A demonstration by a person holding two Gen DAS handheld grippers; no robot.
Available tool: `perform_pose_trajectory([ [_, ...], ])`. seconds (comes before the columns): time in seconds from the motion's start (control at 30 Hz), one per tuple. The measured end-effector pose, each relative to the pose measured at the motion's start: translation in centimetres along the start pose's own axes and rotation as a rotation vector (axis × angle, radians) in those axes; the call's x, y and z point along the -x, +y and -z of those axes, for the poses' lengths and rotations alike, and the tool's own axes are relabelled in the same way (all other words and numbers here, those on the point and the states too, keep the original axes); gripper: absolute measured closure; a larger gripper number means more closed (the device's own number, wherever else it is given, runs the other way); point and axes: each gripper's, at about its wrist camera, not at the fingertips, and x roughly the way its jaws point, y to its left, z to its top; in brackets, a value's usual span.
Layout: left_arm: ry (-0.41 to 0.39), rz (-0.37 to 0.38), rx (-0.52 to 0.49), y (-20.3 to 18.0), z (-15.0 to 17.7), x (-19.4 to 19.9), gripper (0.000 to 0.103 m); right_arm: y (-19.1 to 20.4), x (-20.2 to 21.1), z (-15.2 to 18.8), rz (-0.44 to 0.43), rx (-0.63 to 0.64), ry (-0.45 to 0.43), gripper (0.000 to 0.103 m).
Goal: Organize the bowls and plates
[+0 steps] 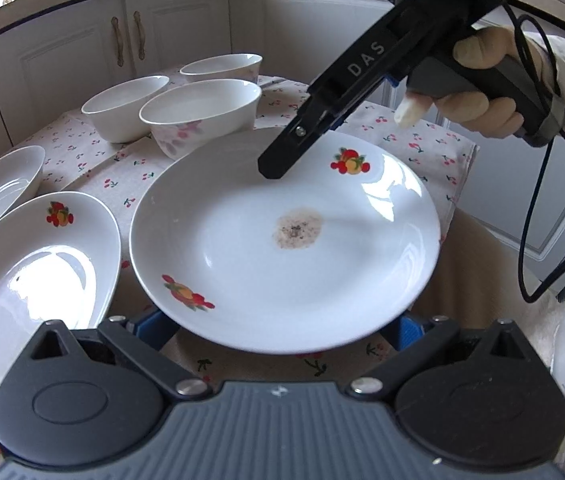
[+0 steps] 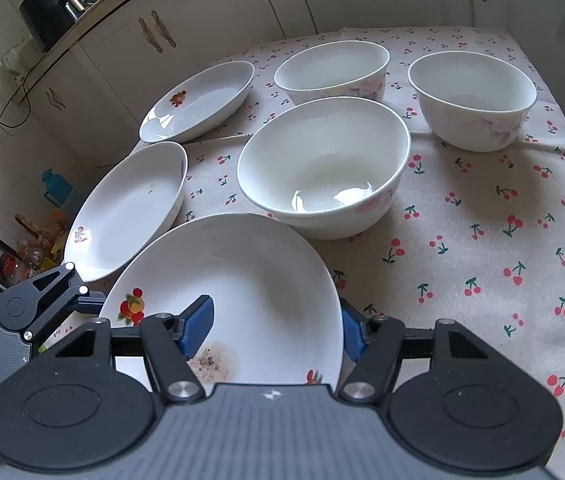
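A white plate with fruit prints and a brown stain (image 1: 282,240) is held above the table; it also fills the near part of the right wrist view (image 2: 250,280). My right gripper (image 1: 282,160) (image 2: 274,332) grips its far rim, one blue pad (image 2: 198,326) on top. My left gripper (image 1: 278,332) has blue pads spread wide under the plate's near rim, not clamping. Two more fruit plates (image 2: 130,208) (image 2: 198,100) lie left. Three white bowls (image 2: 322,168) (image 2: 334,70) (image 2: 474,100) stand behind.
The table wears a cherry-print cloth (image 2: 482,240) with bare room at the right. White kitchen cabinets (image 1: 82,48) stand behind the table. Clutter and a teal jug (image 2: 56,188) sit on the floor at left.
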Motion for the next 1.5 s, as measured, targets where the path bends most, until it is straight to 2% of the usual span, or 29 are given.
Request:
perform_pose_trajectory([
  [0.4,-0.016,0.002,0.003,-0.2,-0.3,1.2,0.001,1.1,1.1,0.0,0.019,0.018,-0.009,0.032],
  [0.8,-0.051,-0.043,0.032,1.2,0.5,4.9,0.001,5.4,1.5,-1.6,0.023,0.103,-0.028,0.032],
  [1.13,-0.075,-0.119,0.069,4.9,1.7,7.7,0.001,10.0,-0.7,-4.6,-0.001,0.189,-0.034,0.032],
  [1.5,-0.065,-0.165,0.112,9.1,3.1,8.0,0.001,12.7,-5.2,-7.4,-0.035,0.208,0.000,0.032],
])
